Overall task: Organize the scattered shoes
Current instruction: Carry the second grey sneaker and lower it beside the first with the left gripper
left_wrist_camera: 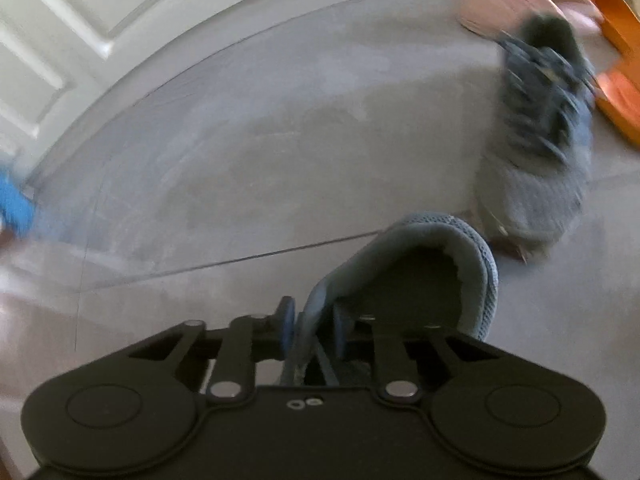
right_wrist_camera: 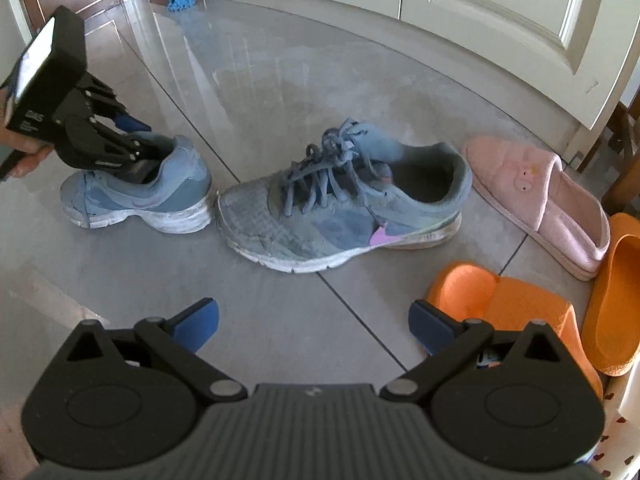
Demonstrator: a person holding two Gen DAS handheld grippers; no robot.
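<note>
Gripped by the left gripper, pads drawn narrow on the collar wall of the blue sneaker — one pad inside the opening, the other outside. Showed in the right wrist view low over the tiled floor, sole on or just off the tiles (could not tell which), toe to the left, heel to the right. Found just beside that heel: the toe of the matching laced sneaker, long axis running left to right across the view, heel end near the pink slipper. Lay almost nose-to-tail rather than side by side, so judged not yet paired.

Hovered over bare floor with the right gripper, jaws wide and holding nothing — straight ahead of them the laced sneaker, broadside on, with the orange slides close on the right. Judged nearer to the laced sneaker than the already occupied left. Would likely call for carrying the held shoe round alongside its mate, toes one way, or for swinging the laced one over to meet it.
</note>
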